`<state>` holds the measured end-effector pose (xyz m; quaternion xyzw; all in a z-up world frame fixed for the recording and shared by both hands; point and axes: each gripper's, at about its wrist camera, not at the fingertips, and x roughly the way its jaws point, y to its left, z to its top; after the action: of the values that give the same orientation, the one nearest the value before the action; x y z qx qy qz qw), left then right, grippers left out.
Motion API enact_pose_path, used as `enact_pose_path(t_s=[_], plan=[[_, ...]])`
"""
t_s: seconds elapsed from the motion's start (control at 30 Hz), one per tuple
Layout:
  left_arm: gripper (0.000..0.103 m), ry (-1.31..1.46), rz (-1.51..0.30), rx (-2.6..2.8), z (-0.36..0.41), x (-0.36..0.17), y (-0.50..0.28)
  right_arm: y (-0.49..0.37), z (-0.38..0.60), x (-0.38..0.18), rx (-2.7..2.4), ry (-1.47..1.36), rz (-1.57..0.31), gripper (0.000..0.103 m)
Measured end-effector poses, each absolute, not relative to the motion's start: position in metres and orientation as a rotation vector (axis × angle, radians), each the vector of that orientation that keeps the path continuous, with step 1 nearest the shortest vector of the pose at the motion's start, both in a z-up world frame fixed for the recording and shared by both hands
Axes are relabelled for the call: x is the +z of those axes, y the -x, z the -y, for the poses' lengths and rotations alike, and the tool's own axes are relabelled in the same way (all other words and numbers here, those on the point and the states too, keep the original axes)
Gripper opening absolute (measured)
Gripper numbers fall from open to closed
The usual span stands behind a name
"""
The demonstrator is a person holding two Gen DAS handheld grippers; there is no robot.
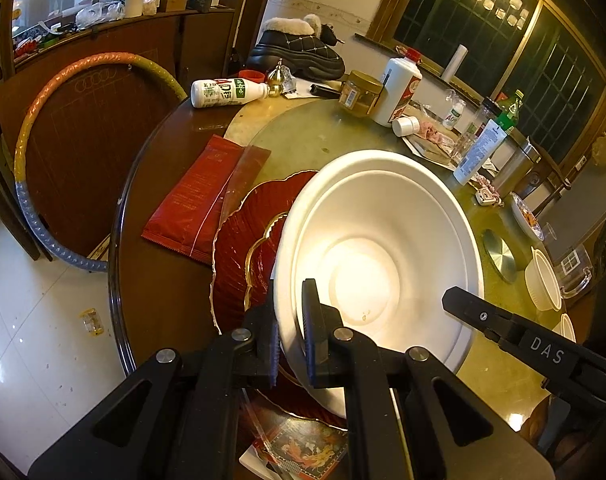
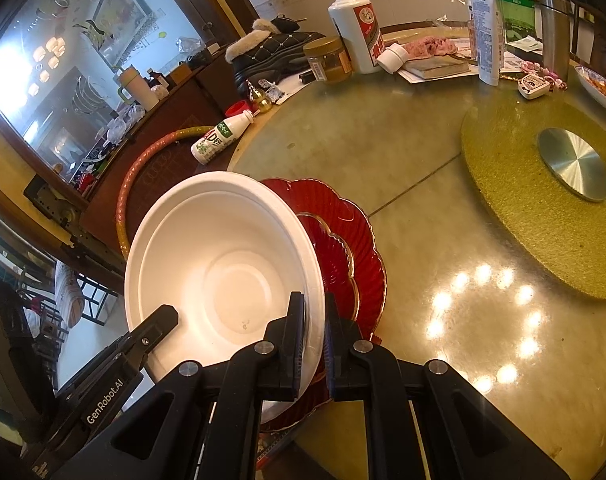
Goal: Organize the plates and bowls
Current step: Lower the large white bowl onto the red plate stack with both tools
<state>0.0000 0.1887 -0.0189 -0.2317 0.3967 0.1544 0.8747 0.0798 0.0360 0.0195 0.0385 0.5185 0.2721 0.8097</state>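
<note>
Near the table's left edge, over the stacked plates: one large white round bowl (image 1: 383, 256), thin-walled, with what looked like a second rim line nested inside; whether one bowl or two could not be told. It was tilted, and whether it touched the plates below could not be told.

Under it: two dark red scalloped glass plates with gold rims (image 1: 243, 248), the smaller lying on the larger, both resting on the table.

Left gripper (image 1: 291, 340): jaws nearly closed, pinching the bowl's near-left rim, one pad inside the wall, one outside.

Right gripper (image 2: 314, 344): jaws likewise nearly closed, clamping the opposite, right rim the same way. The bowl lay between the two grippers, each equally near, rim facing up and slightly toward the cameras.

Judgement: the coming move would turn on both hands keeping the rim aligned above the plates' centre.

Beside the plates: flat red foil packet (image 1: 195, 208). Toward the far edge: a white plastic bottle lying on its side (image 1: 229, 93), round amber jar (image 1: 359, 94), white ceramic liquor bottle (image 1: 399, 92). At the table's middle: round metal disc (image 2: 573, 164).
</note>
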Motion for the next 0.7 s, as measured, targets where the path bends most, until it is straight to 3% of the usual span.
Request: enact_pose_path(t_s=[0.7], plan=[[0.007, 0.478, -0.834, 0.324, -0.1882, -0.0191, -0.0012, -0.0839, -0.0349, 0.0165, 0.581, -0.093, -1.114, 0.009]])
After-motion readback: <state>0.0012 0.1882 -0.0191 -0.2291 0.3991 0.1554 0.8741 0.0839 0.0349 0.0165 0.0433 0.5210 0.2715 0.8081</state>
